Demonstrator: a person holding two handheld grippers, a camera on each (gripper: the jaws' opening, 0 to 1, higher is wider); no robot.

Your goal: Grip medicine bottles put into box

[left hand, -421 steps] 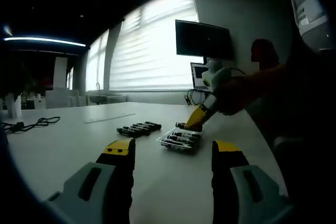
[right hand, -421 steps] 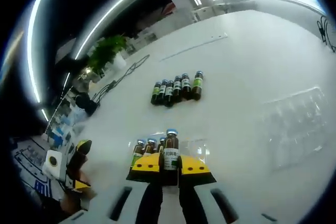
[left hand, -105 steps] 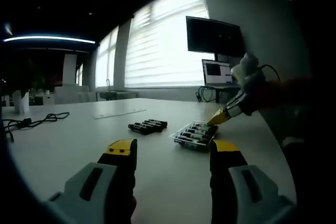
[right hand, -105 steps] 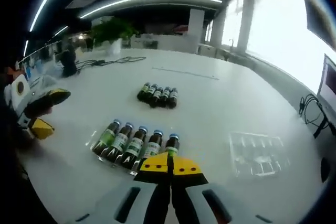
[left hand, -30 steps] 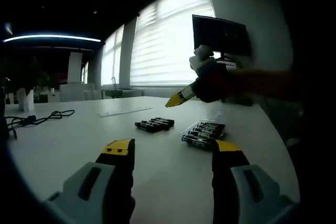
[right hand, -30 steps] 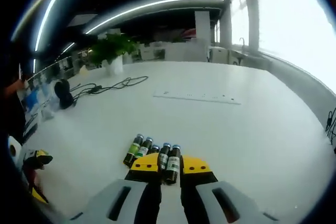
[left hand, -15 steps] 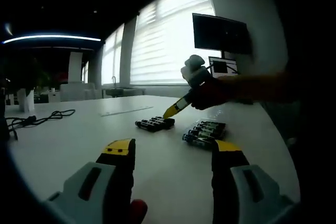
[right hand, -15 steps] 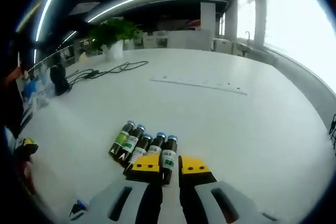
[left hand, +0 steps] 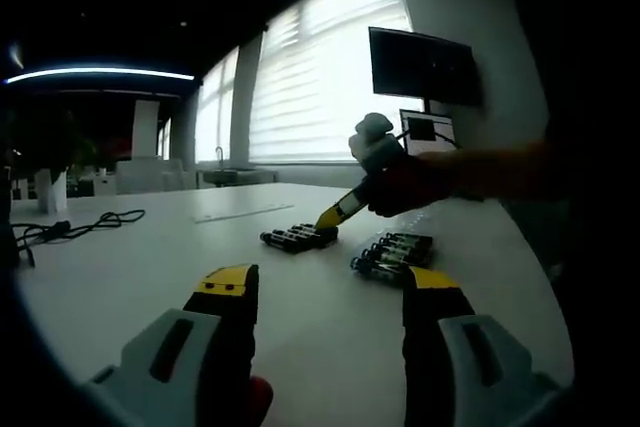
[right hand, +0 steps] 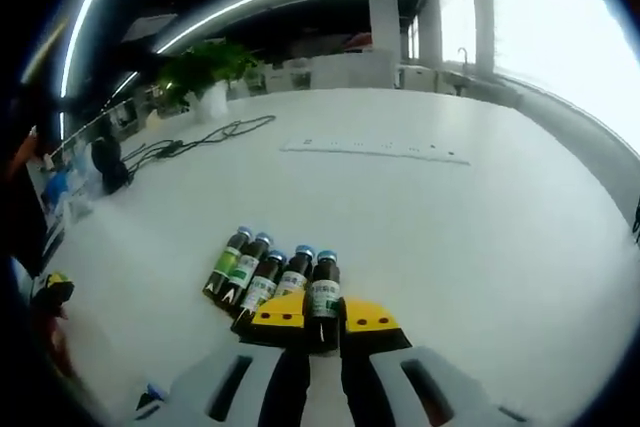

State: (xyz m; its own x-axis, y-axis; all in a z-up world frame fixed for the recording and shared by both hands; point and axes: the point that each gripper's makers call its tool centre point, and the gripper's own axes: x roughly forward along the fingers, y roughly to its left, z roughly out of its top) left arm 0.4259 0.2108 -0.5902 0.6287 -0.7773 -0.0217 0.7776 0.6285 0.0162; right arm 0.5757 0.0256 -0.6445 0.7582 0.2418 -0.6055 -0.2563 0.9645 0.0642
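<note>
Several loose brown medicine bottles (right hand: 258,272) lie side by side on the white table (right hand: 480,237). My right gripper (right hand: 323,314) is low over the row's right end, its yellow jaws shut on the end bottle (right hand: 322,297), which still lies in line with the others. In the left gripper view, the right gripper (left hand: 333,215), held by a hand (left hand: 400,179), touches the loose bottles (left hand: 293,238). Beside them stands the clear box (left hand: 392,252) with several bottles in it. My left gripper (left hand: 328,285) hovers open over the near table, holding nothing.
A black cable (right hand: 195,144) and a potted plant (right hand: 200,72) lie far across the table, with a flat clear strip (right hand: 375,150) beyond the bottles. A wall monitor (left hand: 420,65) and a laptop (left hand: 427,127) stand behind the hand. Bright blinds (left hand: 320,87) fill the back wall.
The right gripper has dropped from above the table onto the loose row, and its jaws have closed in on the end bottle. The left gripper has stayed put and open.
</note>
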